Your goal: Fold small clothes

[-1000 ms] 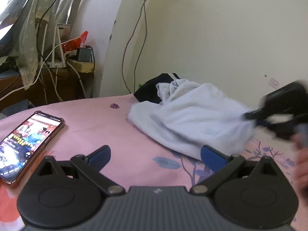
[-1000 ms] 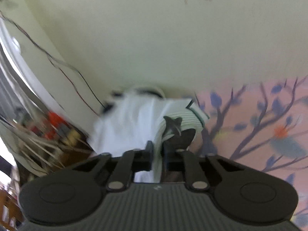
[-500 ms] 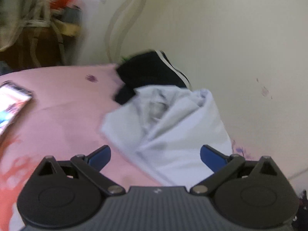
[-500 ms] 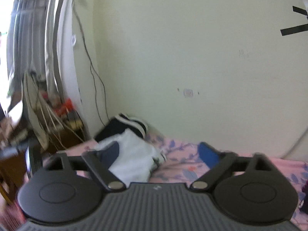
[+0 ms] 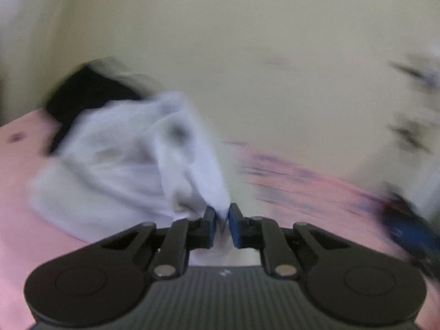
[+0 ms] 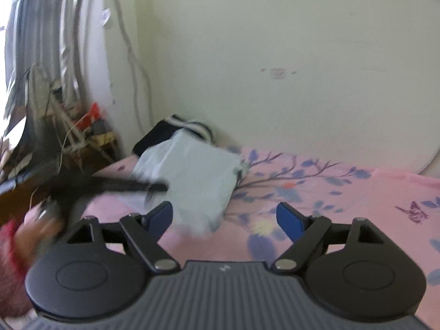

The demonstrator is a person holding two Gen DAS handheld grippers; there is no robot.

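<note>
On the pink bed (image 6: pixel 330 192) by the wall, the left claw (image 5: pixel 221 220) is clamped on the white garment's (image 5: pixel 123 165) corner; the right claw (image 6: pixel 224 217), jaws apart and closing, holds nothing.

- A pink bed sheet (image 6: pixel 343 220) printed with blue branches covers the bed.
- A cream wall (image 6: pixel 275 41) rises behind the bed's far edge.
- Grey curtains (image 6: pixel 33 41) hang at the far left.
- Cables (image 6: pixel 134 63) trail down the wall near the bed's far-left corner.
</note>
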